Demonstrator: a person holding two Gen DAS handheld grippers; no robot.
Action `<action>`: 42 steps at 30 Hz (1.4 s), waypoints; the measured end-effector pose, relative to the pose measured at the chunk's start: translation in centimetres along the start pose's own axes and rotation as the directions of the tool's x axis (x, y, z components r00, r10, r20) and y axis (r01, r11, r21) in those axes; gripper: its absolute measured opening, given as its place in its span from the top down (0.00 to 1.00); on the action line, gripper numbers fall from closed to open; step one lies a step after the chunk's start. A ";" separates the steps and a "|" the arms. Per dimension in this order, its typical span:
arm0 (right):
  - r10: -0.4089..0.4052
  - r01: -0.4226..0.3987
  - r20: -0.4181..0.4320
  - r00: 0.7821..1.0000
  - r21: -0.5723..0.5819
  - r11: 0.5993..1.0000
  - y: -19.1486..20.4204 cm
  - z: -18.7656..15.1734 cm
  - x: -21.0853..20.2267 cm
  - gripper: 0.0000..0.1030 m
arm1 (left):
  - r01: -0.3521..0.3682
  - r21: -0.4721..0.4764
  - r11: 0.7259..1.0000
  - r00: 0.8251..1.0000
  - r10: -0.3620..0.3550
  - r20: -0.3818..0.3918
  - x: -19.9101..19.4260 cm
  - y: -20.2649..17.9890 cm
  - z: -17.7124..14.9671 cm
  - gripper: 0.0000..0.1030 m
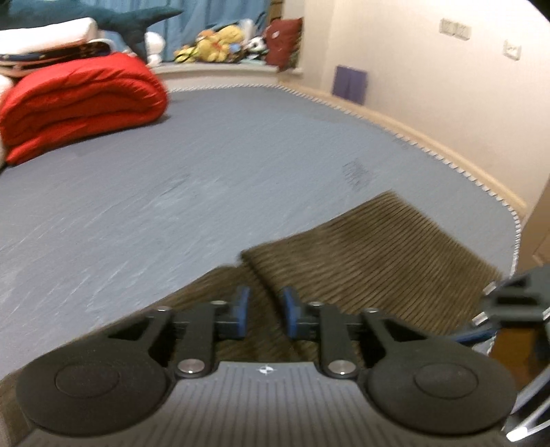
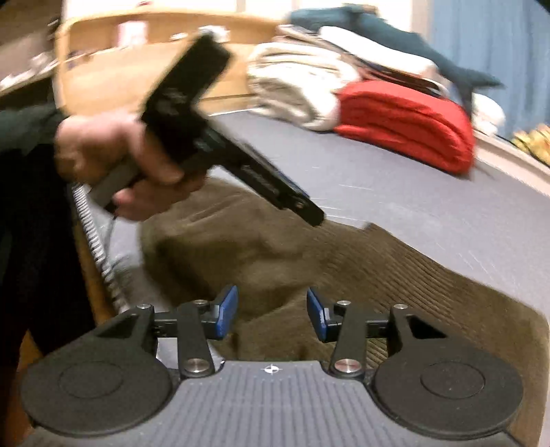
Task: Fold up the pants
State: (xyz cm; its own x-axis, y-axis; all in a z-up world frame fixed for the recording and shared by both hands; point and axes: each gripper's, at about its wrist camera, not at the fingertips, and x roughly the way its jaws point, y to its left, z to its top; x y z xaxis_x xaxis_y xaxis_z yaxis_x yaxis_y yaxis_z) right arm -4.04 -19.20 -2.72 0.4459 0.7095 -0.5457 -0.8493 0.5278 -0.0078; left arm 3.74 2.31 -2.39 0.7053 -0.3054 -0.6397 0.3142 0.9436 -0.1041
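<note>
Brown corduroy pants [image 1: 371, 247] lie on the grey-blue bed near its right corner, and also show in the right wrist view [image 2: 309, 261], partly bunched. My left gripper [image 1: 265, 306] hovers just above the pants, blue pads a small gap apart, nothing between them. It also shows in the right wrist view [image 2: 295, 203], held in a hand above the pants. My right gripper [image 2: 271, 309] is open and empty above the pants' near part. Part of it shows at the left wrist view's right edge [image 1: 515, 302].
A folded red quilt [image 1: 82, 103] and white bedding [image 2: 295, 82] sit at the far end of the bed [image 1: 172, 192]. A plush shark [image 1: 103, 17] and toys [image 1: 220, 44] lie by the blue curtain. A wall [image 1: 429, 68] runs along the bed's right side.
</note>
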 end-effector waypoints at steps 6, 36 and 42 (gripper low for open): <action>-0.111 0.095 -0.181 0.977 -0.093 0.991 1.4 -3.3 2.5 0.55 | 0.100 0.069 0.993 0.995 -0.100 0.002 3.4 -2.0 0.5 0.88; -0.455 0.525 -0.385 0.803 0.818 0.236 -14.3 -10.6 -9.1 0.25 | 0.113 0.194 0.974 0.979 -0.076 -0.190 3.1 -5.8 -1.7 0.34; -0.484 0.573 -0.410 0.773 0.778 0.257 -14.3 -9.7 -7.8 0.33 | 0.116 0.324 0.939 0.960 -0.022 -0.279 4.3 -7.1 -3.6 0.24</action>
State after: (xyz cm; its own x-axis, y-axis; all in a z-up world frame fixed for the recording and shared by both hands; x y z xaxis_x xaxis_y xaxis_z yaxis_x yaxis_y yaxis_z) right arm 1.84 -36.84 -6.49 0.6398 0.1021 -0.7617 0.2571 0.9056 0.3374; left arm 2.29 -5.27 -7.17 0.4932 -0.2788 -0.8240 0.5823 0.8096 0.0747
